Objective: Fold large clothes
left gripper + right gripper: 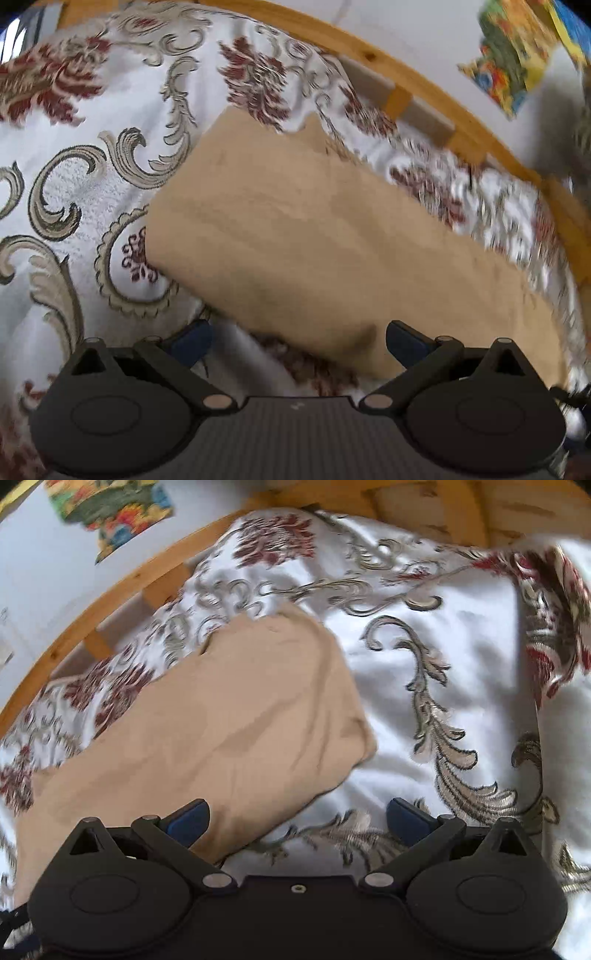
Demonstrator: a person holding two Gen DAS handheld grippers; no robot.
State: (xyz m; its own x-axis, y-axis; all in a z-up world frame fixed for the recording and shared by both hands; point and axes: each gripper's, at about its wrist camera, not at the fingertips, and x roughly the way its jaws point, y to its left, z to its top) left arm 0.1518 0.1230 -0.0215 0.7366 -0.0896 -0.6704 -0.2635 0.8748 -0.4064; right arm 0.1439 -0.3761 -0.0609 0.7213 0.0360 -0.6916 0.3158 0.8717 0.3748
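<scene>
A tan garment (314,236) lies folded into a long strip on a white bedspread with scroll and red flower patterns (110,110). In the left wrist view my left gripper (299,341) is open above the strip's near edge, its blue pads (406,345) wide apart and holding nothing. In the right wrist view the same tan garment (221,731) runs from centre to lower left. My right gripper (297,821) is open over its near right corner, one blue pad (188,821) above the cloth, the other above the bedspread (461,657).
A wooden bed frame rail (424,85) curves along the far side of the bed, also seen as the rail (110,594) in the right wrist view. Beyond it is a pale wall with a colourful picture (517,51). A wooden headboard (443,513) stands at the back.
</scene>
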